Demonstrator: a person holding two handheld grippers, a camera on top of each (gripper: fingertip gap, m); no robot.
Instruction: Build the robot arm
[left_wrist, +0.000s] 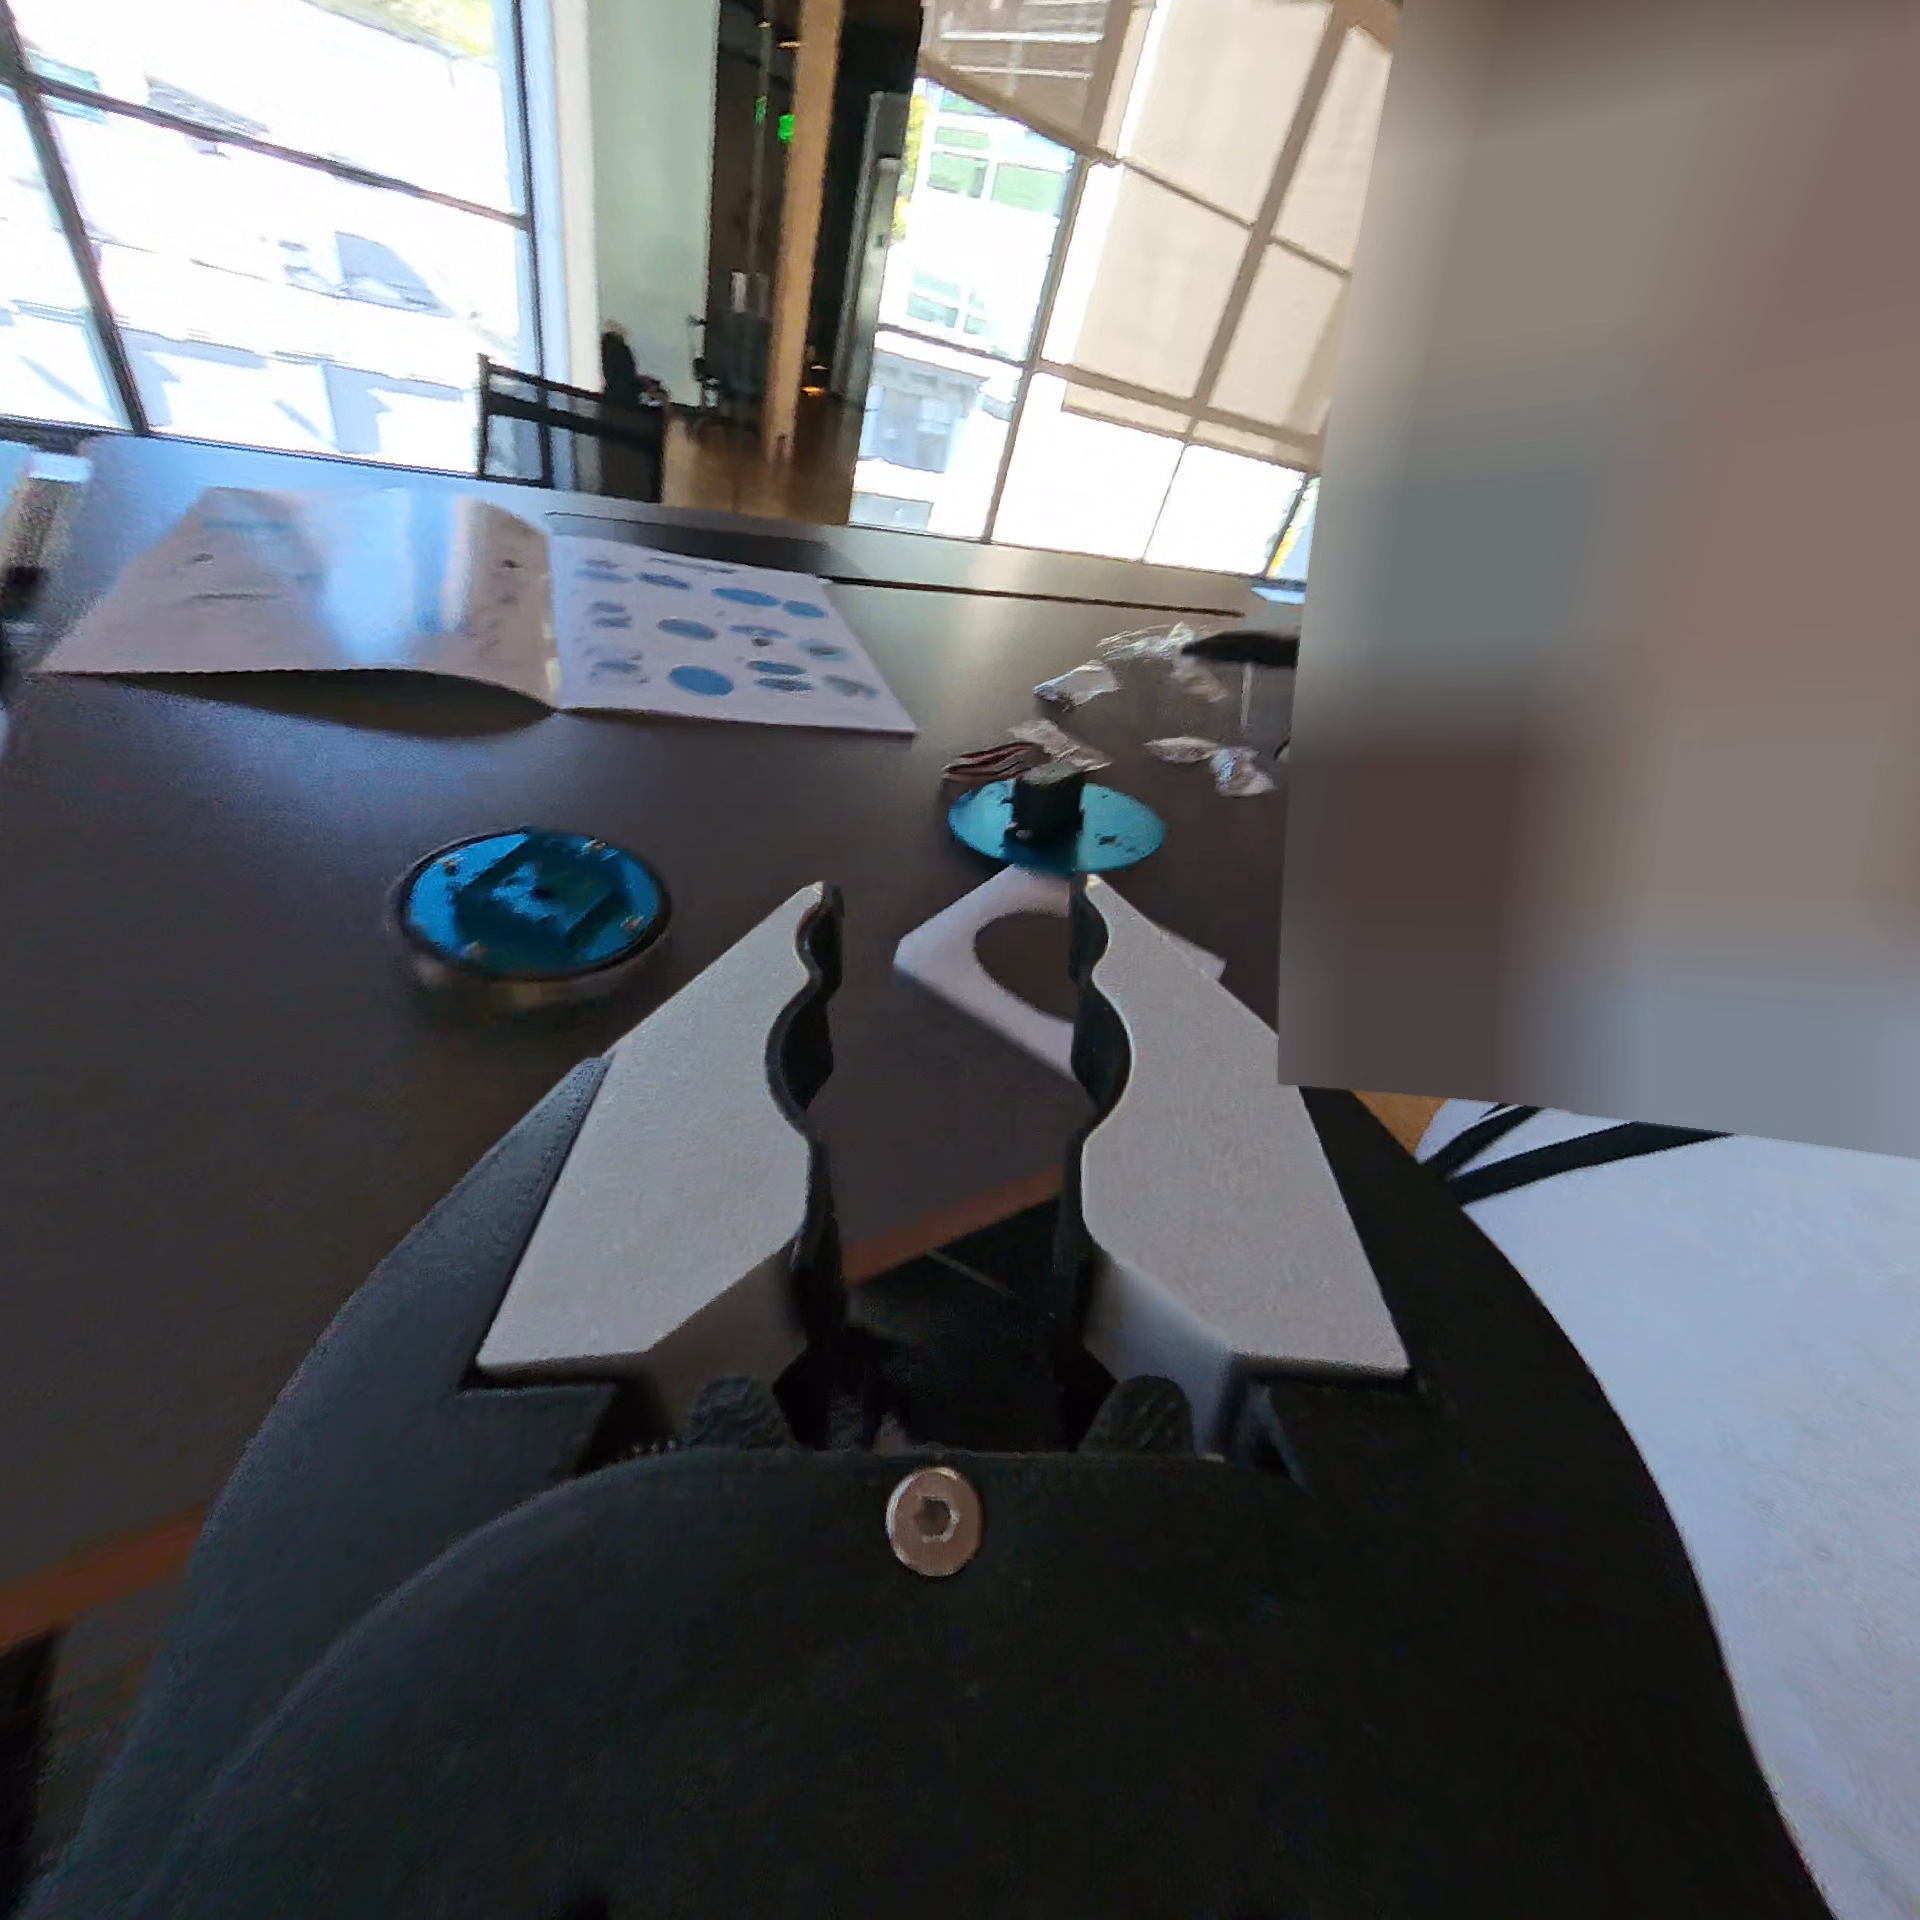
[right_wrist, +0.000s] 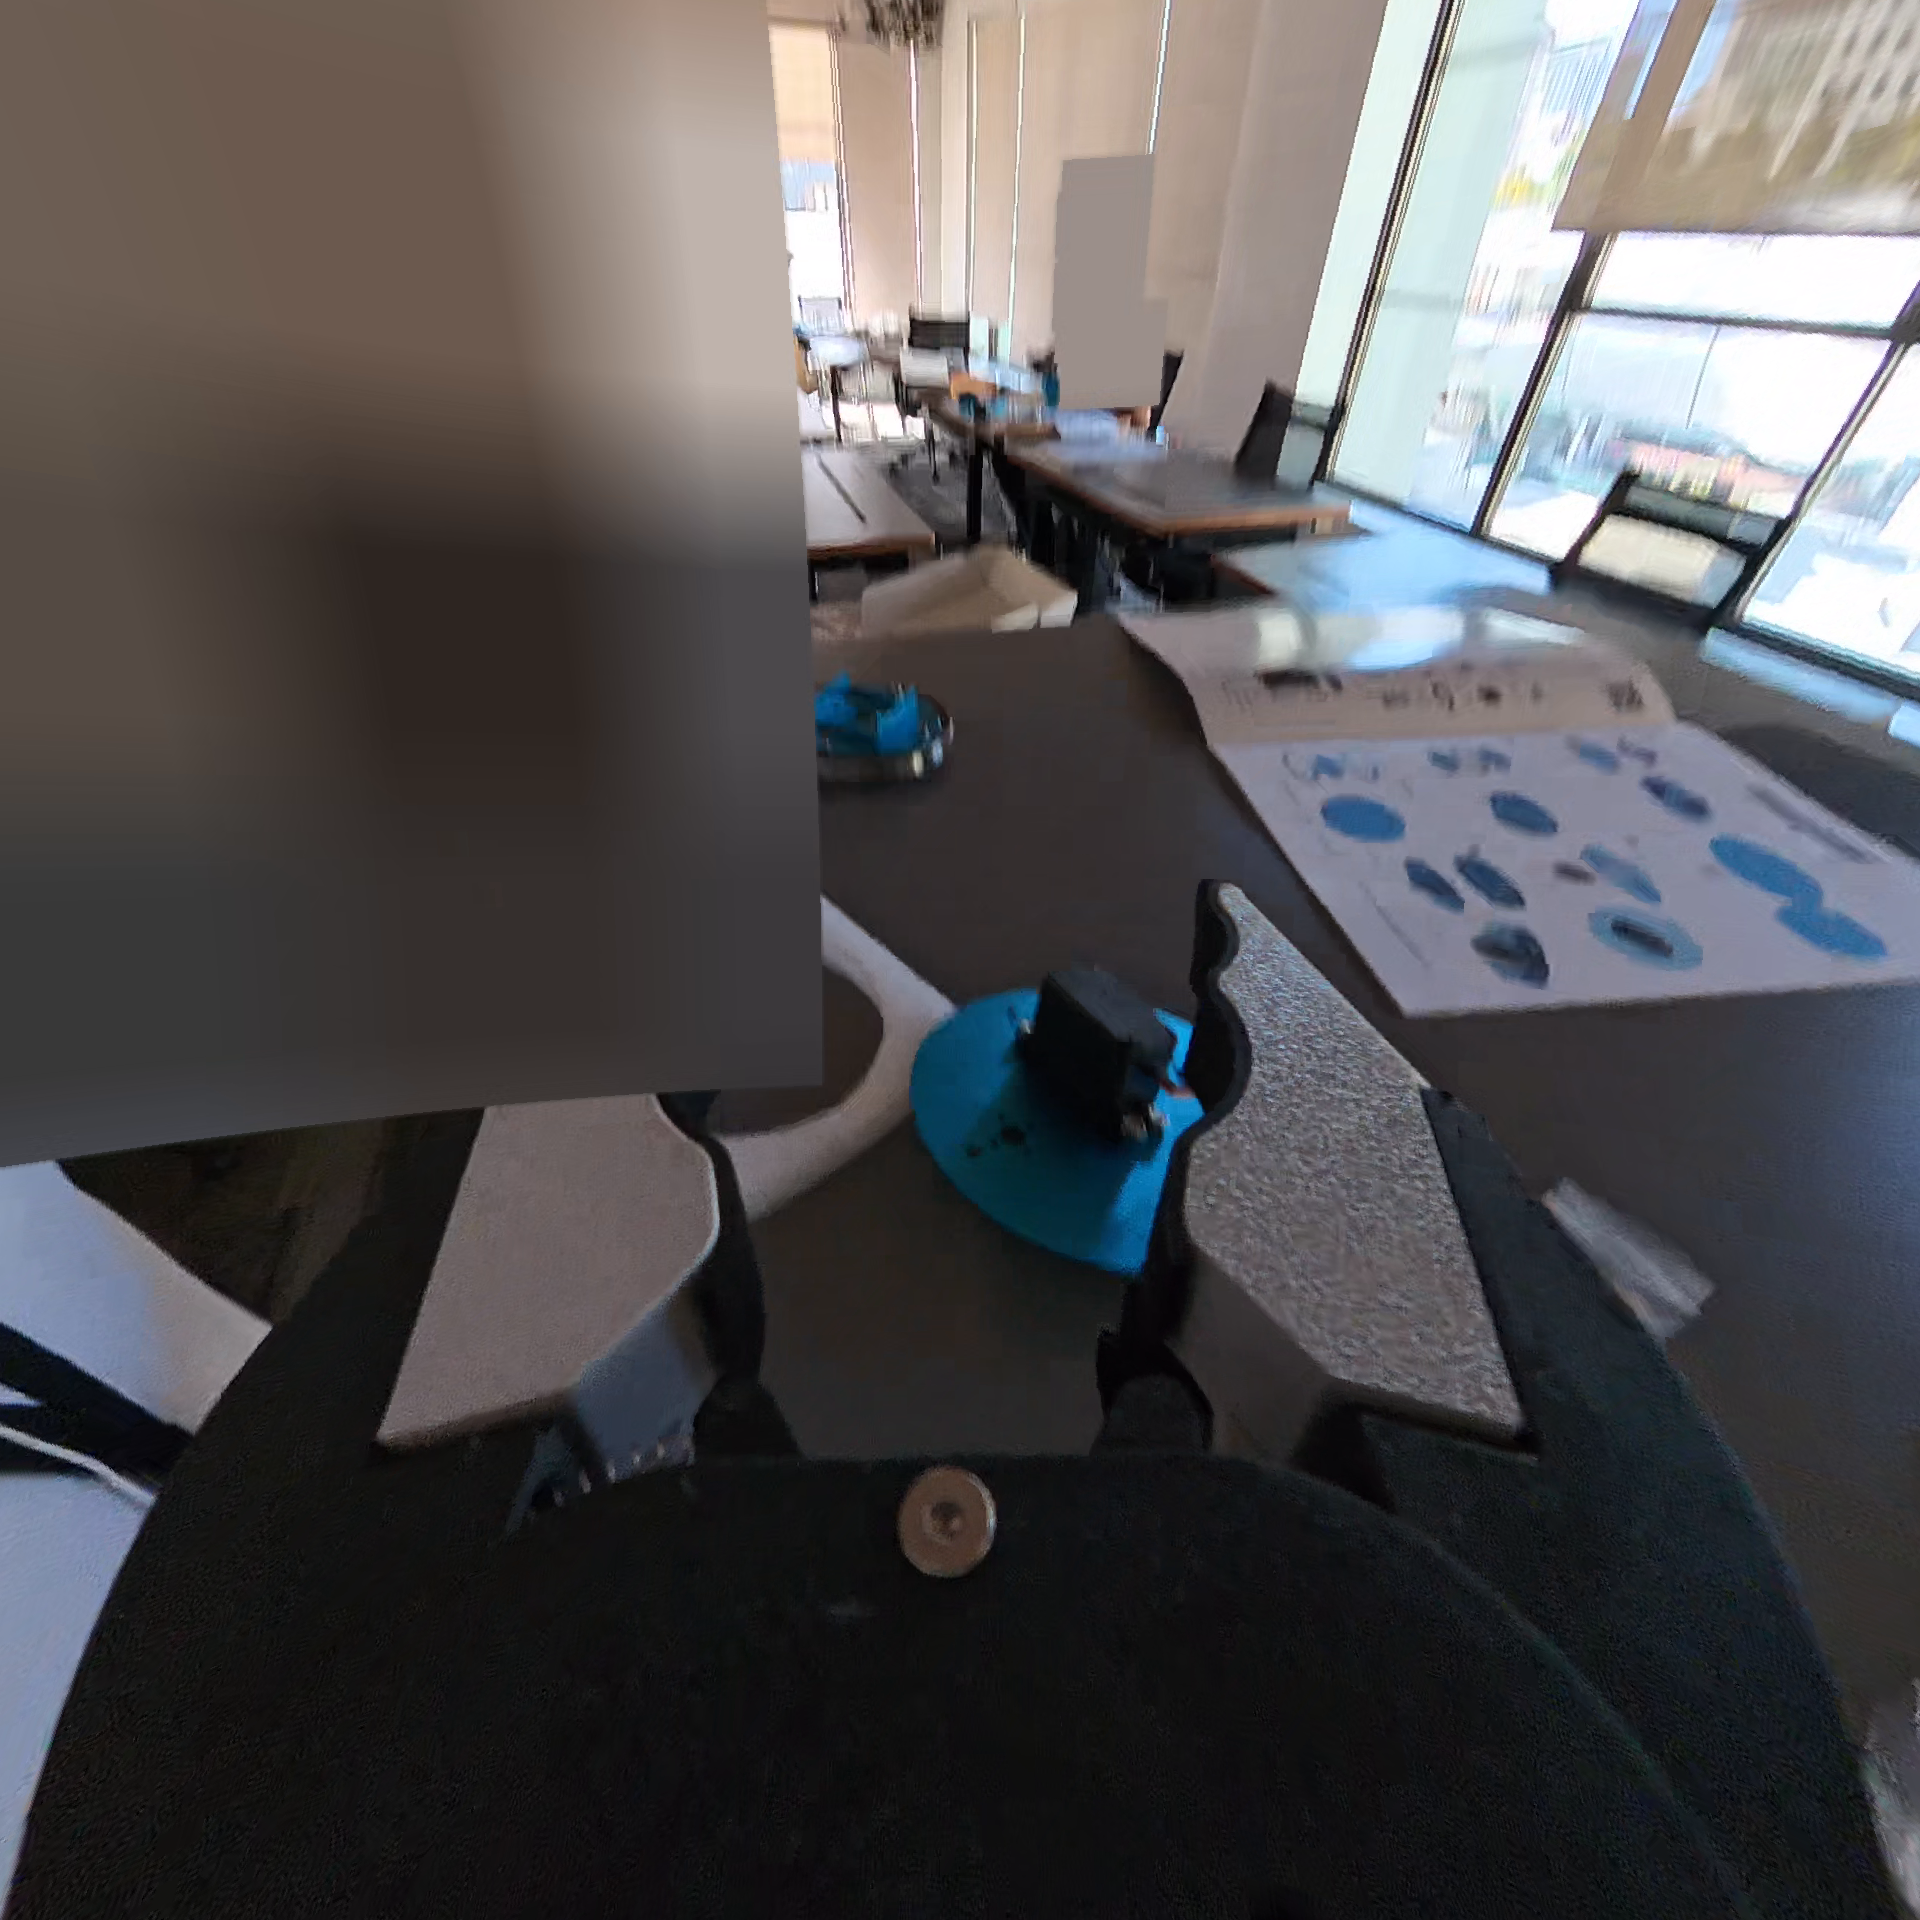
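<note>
A blue disc (left_wrist: 1101, 836) with a black servo block (left_wrist: 1049, 800) standing on it lies on the dark table. My left gripper (left_wrist: 951, 914) is open and empty, hovering over the table just short of a white part with a round hole (left_wrist: 945, 956), which lies in front of the disc. In the right wrist view my right gripper (right_wrist: 966, 935) is open, with the blue disc (right_wrist: 1039, 1164) and servo (right_wrist: 1101, 1039) between its fingers. The right finger (right_wrist: 1320, 1143) covers the disc's right edge. The left fingertip is hidden by a blurred patch. The white part (right_wrist: 894, 1039) curves left of the disc.
A blue round assembly in a metal ring (left_wrist: 530, 914) sits to the left, also in the right wrist view (right_wrist: 883, 727). An open booklet (left_wrist: 468, 613) (right_wrist: 1558, 862) lies farther back. Clear plastic bags (left_wrist: 1143, 707) lie beyond the disc. A person's white striped garment (left_wrist: 1714, 1351) is at the table's near edge.
</note>
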